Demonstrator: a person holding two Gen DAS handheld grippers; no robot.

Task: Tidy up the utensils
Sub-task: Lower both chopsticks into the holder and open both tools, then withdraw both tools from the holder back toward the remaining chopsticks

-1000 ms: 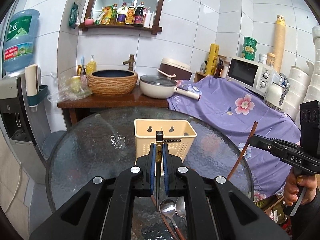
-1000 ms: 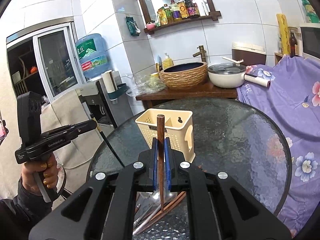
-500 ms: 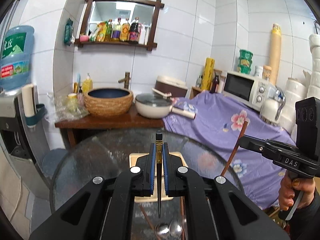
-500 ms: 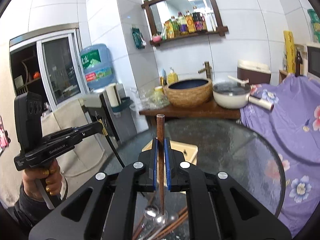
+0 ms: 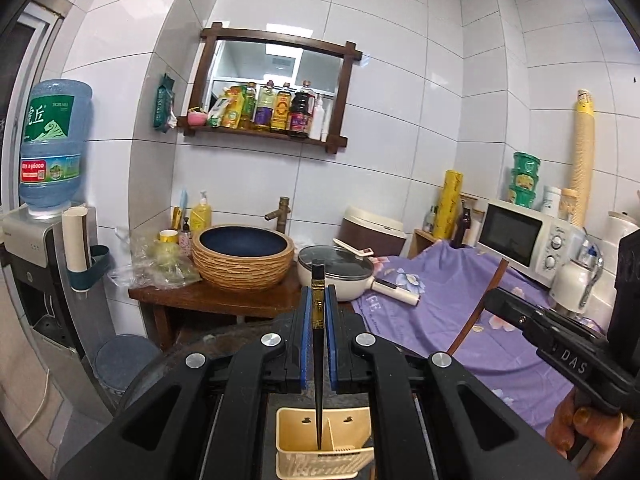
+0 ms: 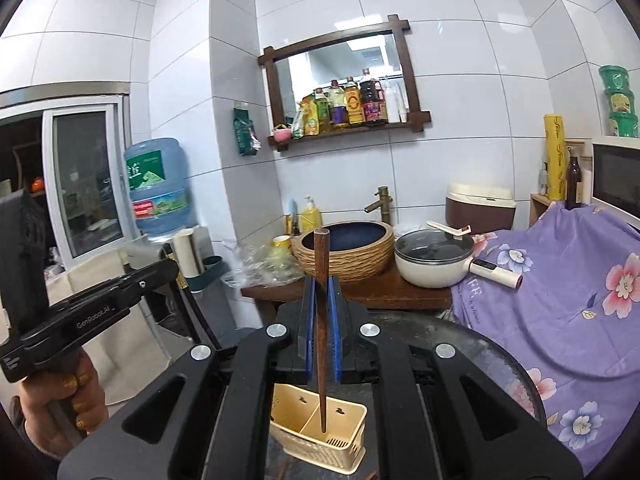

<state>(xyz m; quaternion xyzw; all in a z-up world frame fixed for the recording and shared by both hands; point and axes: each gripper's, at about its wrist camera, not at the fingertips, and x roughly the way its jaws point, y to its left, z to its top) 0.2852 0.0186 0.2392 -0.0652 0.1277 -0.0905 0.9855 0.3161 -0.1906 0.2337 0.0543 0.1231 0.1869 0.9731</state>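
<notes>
My left gripper (image 5: 319, 320) is shut on a black chopstick (image 5: 318, 380) held upright, tip hanging over the left compartment of the cream plastic utensil holder (image 5: 324, 440). My right gripper (image 6: 320, 320) is shut on a brown wooden chopstick (image 6: 321, 340), also upright, its tip over the right compartment of the same holder (image 6: 320, 436). Each gripper shows in the other's view: the right one (image 5: 496, 300) at the right with its chopstick, the left one (image 6: 168, 270) at the left. The holder stands on the round glass table (image 6: 480, 356).
Behind the table, a wooden stand (image 5: 224, 300) carries a woven basin (image 5: 243, 258) and a lidded white pot (image 5: 340, 274). A purple floral cloth (image 6: 560, 300) covers the right side, with a microwave (image 5: 524, 236). A water dispenser (image 5: 44, 240) stands at the left.
Both grippers have risen and tilted up with their chopsticks. The holder has slid to the bottom of both views, under the chopstick tips. The spoons on the table have dropped out of sight.
</notes>
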